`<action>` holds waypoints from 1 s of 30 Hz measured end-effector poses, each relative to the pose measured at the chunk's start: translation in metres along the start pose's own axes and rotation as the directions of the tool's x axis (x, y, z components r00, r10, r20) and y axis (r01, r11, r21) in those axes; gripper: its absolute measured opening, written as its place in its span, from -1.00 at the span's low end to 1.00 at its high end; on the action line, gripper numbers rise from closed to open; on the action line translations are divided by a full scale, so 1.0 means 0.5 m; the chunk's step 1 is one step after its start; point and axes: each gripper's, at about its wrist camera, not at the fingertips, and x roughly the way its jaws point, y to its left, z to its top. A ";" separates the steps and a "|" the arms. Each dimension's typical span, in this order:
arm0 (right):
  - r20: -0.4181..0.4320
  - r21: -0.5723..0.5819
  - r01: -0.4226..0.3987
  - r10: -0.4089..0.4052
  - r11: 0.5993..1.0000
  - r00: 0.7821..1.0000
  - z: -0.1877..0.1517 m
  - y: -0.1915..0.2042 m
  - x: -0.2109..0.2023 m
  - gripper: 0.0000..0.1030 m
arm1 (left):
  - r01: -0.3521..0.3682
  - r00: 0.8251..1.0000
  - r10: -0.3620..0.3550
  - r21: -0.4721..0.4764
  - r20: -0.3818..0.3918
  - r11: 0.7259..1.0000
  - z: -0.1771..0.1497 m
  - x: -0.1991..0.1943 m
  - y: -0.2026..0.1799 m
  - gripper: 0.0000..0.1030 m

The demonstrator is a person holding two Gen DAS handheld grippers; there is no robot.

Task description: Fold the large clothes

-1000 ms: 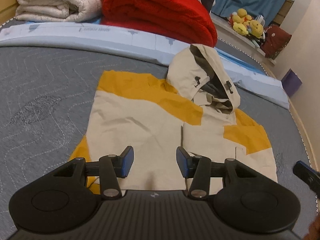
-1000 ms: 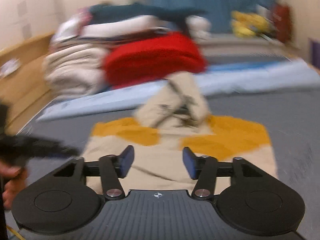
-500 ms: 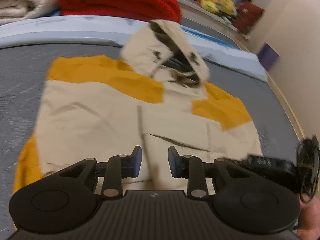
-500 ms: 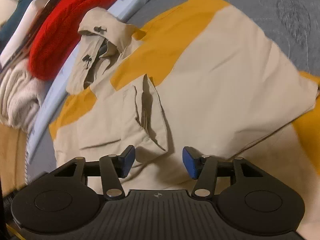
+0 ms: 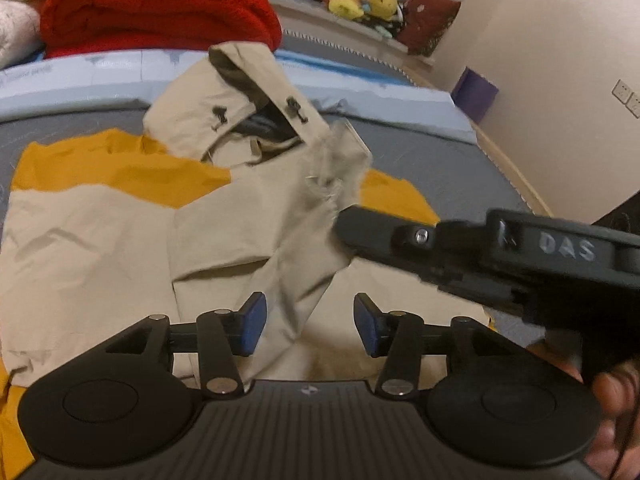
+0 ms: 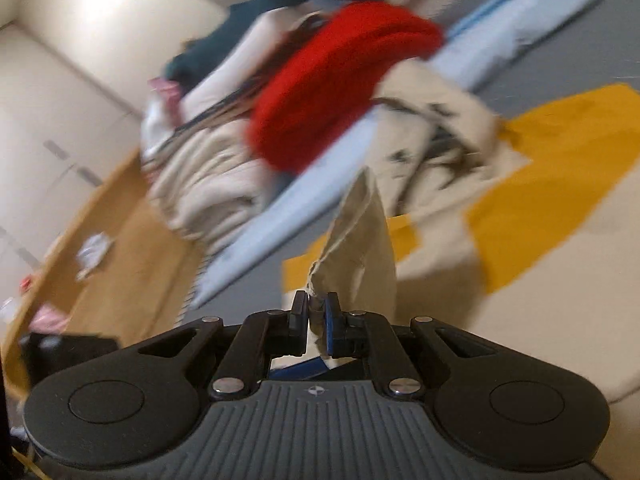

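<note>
Grey bed (image 5: 448, 168) carries the beige-and-yellow jacket (image 5: 100, 232), spread flat with its hood toward a red blanket (image 5: 160, 4). Above its near hem the left tongs (image 5: 306, 322) have just been opening and hover half-wide, a raised fold between them untouched. To their right, the right tongs (image 6: 314, 318) have just been closing and now pinch a lifted beige corner of the jacket.

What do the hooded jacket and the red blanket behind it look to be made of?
Hooded jacket: seemingly thin woven cotton or nylon shell, matte; it holds sharp creases and its pinched flap stands stiffly.
Red blanket: likely fleece or plush knit, matte and fuzzy; thick, soft, rounded folds.
</note>
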 end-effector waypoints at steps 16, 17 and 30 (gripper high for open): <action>-0.239 0.138 0.506 -0.467 0.851 0.851 -0.070 -0.075 0.060 0.02 | -0.343 0.915 0.400 -0.632 -0.057 0.695 -0.046 -0.089 0.210 -0.66; -0.252 0.139 0.513 -0.471 0.847 0.846 -0.074 -0.076 0.059 0.02 | -0.336 0.919 0.388 -0.655 -0.070 0.677 -0.051 -0.088 0.221 -0.66; -0.245 0.259 0.515 -0.461 0.817 0.853 -0.076 -0.104 0.061 0.02 | -0.107 0.935 0.263 -0.515 0.240 0.850 0.017 -0.151 0.207 -0.92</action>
